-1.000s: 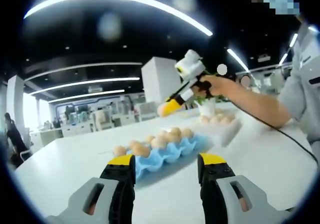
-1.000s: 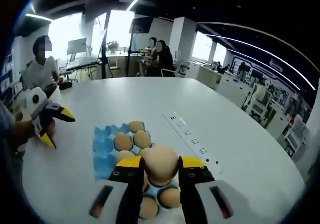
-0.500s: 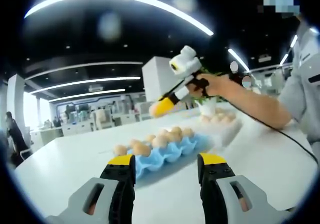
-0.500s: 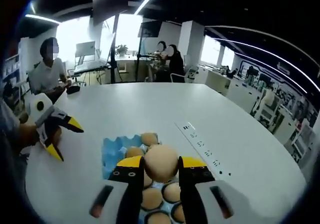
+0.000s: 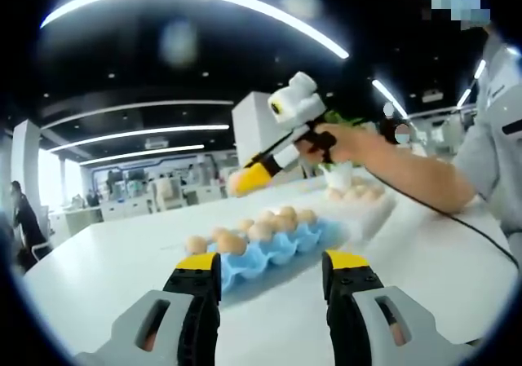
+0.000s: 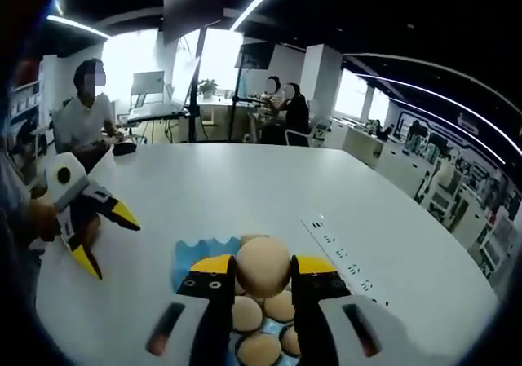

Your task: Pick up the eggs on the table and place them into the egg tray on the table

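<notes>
Jaws on my left gripper (image 5: pixel 272 280) stand apart with nothing between them, low over the white table (image 5: pixel 424 260); my right gripper (image 6: pixel 261 272) clamps an egg (image 6: pixel 263 266) above the blue egg tray (image 6: pixel 189 254). I judge this the carry-and-place step: next I need a vacant cup, then a gentle descent.

Right hand-held gripper (image 5: pixel 241 180) carries an egg (image 5: pixel 237 182) above blue tray (image 5: pixel 281 250).

A tan egg (image 6: pixel 263 266) sits pinched between yellow-tipped jaws above the blue egg tray (image 6: pixel 192 253), whose near cups hold brown eggs (image 6: pixel 259 329).
</notes>
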`<action>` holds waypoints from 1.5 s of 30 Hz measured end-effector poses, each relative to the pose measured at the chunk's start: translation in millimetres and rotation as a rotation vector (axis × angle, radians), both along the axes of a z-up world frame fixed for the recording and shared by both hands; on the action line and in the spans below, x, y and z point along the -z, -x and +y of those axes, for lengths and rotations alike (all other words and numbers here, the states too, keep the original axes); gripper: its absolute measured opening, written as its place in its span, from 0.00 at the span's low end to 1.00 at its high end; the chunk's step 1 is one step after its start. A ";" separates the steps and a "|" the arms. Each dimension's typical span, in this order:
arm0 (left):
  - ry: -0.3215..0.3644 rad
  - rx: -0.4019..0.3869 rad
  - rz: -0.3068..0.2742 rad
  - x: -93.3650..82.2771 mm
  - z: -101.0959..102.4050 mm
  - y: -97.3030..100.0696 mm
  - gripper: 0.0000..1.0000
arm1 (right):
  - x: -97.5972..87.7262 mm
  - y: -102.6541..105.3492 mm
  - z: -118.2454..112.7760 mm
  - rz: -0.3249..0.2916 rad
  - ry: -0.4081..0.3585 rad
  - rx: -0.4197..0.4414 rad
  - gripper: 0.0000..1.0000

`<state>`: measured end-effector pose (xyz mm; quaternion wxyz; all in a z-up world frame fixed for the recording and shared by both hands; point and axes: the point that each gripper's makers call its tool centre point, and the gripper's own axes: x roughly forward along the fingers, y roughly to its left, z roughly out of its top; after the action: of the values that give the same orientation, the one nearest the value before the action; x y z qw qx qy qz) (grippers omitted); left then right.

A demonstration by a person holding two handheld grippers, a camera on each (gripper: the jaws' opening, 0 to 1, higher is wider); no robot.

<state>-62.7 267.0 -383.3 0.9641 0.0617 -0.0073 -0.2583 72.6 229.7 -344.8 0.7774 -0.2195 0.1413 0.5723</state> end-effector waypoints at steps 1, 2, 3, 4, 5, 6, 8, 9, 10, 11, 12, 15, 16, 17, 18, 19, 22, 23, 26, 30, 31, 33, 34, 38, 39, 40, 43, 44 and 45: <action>0.000 -0.001 -0.001 -0.2 0.2 0.0 0.50 | 1.1 0.7 2.0 0.002 0.001 -0.004 0.29; 0.000 -0.001 -0.001 -0.3 0.5 0.1 0.50 | 2.3 1.4 4.1 0.004 0.001 -0.008 0.29; 0.000 -0.002 -0.003 -0.6 0.6 0.1 0.50 | 3.1 2.2 5.7 0.006 0.003 -0.012 0.29; 0.002 -0.001 -0.003 -0.9 0.6 0.2 0.50 | 3.5 2.5 7.0 0.005 0.001 -0.014 0.29; 0.002 -0.001 -0.004 -1.0 0.6 0.3 0.50 | 3.4 2.2 8.2 0.003 -0.001 -0.014 0.29; 0.001 -0.001 -0.005 -1.2 0.5 0.4 0.50 | 3.7 2.0 10.0 0.004 -0.004 -0.014 0.29; 0.000 -0.002 -0.006 -1.4 0.7 0.4 0.50 | 4.4 3.2 12.4 0.003 -0.008 -0.019 0.29; 0.000 -0.003 -0.006 -1.6 0.9 0.4 0.50 | 5.2 4.0 14.4 0.002 -0.011 -0.022 0.29; 0.001 -0.003 -0.007 -1.8 1.0 0.5 0.50 | 5.9 4.9 16.4 0.001 -0.013 -0.025 0.29; 0.002 -0.004 -0.008 -2.0 1.2 0.5 0.50 | 6.7 5.8 18.5 0.000 -0.016 -0.028 0.29; 0.002 -0.004 -0.008 -2.2 1.4 0.6 0.50 | 7.5 6.6 20.5 -0.001 -0.019 -0.031 0.29; 0.005 -0.006 -0.009 -2.5 1.8 0.8 0.50 | 10.6 9.0 26.2 -0.011 -0.024 -0.035 0.29; 0.004 -0.007 -0.009 -2.2 2.2 0.8 0.50 | 12.5 11.2 29.7 -0.018 -0.022 -0.045 0.29; 0.003 -0.007 -0.010 -2.3 2.3 0.8 0.50 | 13.8 12.4 33.0 -0.019 -0.023 -0.047 0.29; 0.004 -0.007 -0.009 -2.4 2.3 0.9 0.50 | 14.5 13.1 34.7 -0.018 -0.023 -0.049 0.29; 0.004 -0.007 -0.010 -2.4 2.3 0.9 0.50 | 15.7 15.1 37.2 -0.020 -0.025 -0.056 0.29; 0.005 -0.007 -0.009 -2.4 2.6 0.7 0.50 | 21.8 19.3 44.3 -0.010 -0.023 -0.071 0.29; 0.006 -0.007 -0.008 -2.3 2.5 0.7 0.50 | 23.3 19.6 45.9 -0.013 -0.023 -0.072 0.29; 0.005 -0.008 -0.009 -2.8 2.6 0.8 0.50 | 27.1 19.8 50.1 -0.019 -0.020 -0.072 0.29; 0.009 -0.018 -0.002 -2.4 5.1 0.0 0.50 | 29.5 19.1 54.3 -0.043 -0.026 -0.074 0.29; 0.011 -0.021 -0.001 -2.4 6.0 -0.2 0.50 | 29.7 18.6 55.0 -0.046 -0.029 -0.072 0.29; 0.018 -0.026 -0.002 -3.4 7.6 -0.2 0.50 | 29.6 17.5 56.4 -0.047 -0.039 -0.065 0.29; 0.020 -0.028 -0.004 -4.0 8.3 -0.3 0.50 | 30.2 17.3 57.1 -0.045 -0.041 -0.065 0.29; 0.026 -0.035 -0.003 -4.4 10.6 -0.9 0.50 | 33.3 16.5 60.6 -0.043 -0.057 -0.069 0.29; 0.026 -0.037 -0.001 -3.9 10.9 -1.3 0.50 | 35.9 17.7 61.5 -0.036 -0.048 -0.082 0.29; 0.025 -0.037 0.000 -3.6 10.9 -1.4 0.50 | 37.6 19.6 62.8 -0.018 -0.050 -0.092 0.29; 0.022 -0.037 0.006 -1.7 10.2 -2.1 0.50 | 38.3 21.4 67.1 0.022 -0.079 -0.104 0.29; 0.019 -0.036 0.007 -1.4 10.1 -2.2 0.50 | 39.8 20.9 68.3 0.026 -0.075 -0.107 0.29; 0.017 -0.036 0.007 -1.3 10.1 -2.3 0.50 | 41.7 20.5 69.1 0.023 -0.070 -0.104 0.29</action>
<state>-60.4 277.1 -382.0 0.9691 0.0526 -0.0050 -0.2411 52.1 298.8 -386.5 0.7521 -0.1927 0.1184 0.6190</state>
